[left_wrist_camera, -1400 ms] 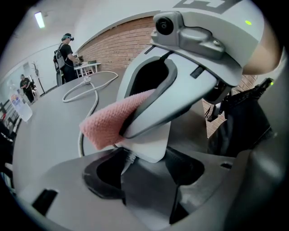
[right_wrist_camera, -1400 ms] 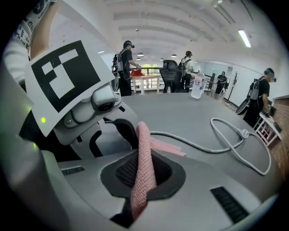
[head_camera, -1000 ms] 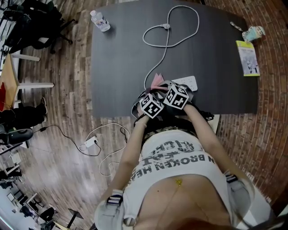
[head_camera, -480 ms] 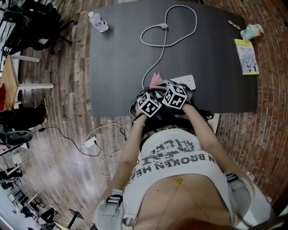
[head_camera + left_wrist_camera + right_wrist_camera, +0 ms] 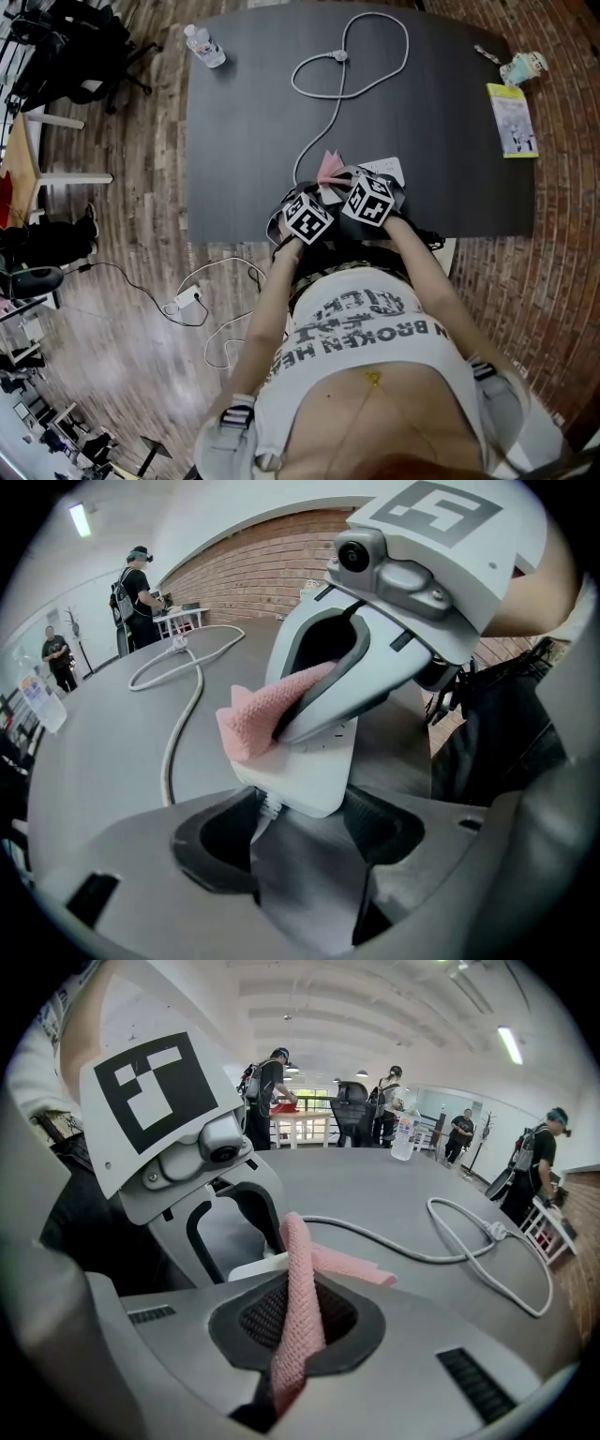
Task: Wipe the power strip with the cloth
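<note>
The cloth [image 5: 302,1288] is pink with a fine waffle-like weave. The power strip [image 5: 314,766] is white, its cable [image 5: 175,738] pale, perhaps light grey. The table [image 5: 244,141] is dark grey and the floor [image 5: 141,234] brown wood planks.

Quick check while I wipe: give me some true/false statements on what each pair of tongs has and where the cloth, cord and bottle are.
1. The right tongs hold the pink cloth. True.
2. The left tongs are empty. False: they are closed on the cable end of the strip.
3. The cloth rests on the strip. True: the left gripper view shows the right tongs pressing it there.
4. The bottle is right beside the strip. False: it is at the far left corner of the table.
5. The cord is plugged in off the table. False: its plug lies loose on the table.
</note>
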`<state>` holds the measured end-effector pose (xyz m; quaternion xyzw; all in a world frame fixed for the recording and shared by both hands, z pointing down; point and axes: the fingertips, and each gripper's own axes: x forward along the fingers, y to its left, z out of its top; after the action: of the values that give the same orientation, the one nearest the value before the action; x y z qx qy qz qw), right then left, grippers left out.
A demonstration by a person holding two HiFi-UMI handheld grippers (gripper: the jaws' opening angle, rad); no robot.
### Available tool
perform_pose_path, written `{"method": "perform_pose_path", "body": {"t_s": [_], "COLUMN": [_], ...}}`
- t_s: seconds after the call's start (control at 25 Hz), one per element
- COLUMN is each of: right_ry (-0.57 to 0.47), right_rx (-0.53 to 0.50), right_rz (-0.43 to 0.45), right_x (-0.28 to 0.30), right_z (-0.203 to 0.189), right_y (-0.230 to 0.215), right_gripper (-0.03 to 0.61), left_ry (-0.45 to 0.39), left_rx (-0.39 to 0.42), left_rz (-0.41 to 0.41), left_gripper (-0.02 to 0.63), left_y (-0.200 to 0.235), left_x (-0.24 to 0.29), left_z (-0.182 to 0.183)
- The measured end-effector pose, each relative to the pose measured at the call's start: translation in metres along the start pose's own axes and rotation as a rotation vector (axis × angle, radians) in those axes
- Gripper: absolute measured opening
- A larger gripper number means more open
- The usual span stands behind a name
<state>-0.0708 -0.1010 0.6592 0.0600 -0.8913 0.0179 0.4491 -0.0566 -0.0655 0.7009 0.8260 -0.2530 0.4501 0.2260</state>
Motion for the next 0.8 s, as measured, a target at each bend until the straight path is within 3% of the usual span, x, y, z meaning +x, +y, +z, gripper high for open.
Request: {"method": "perform_pose_path", "body": {"t_s": [0.8], "right_ry": [0.02], "right_rx": [0.04], "right_rz": [-0.073], "right_x": [-0.021], "right_z": [-0.033], "right_y": [-0.019], "right_gripper": [0.017], "left_ry": [-0.006], "left_rx": [0.004], "left_rz": [0.016], "left_gripper": [0.273], "left_y": [0.0], "left_x": [0.005], "left_z": [0.0]}}
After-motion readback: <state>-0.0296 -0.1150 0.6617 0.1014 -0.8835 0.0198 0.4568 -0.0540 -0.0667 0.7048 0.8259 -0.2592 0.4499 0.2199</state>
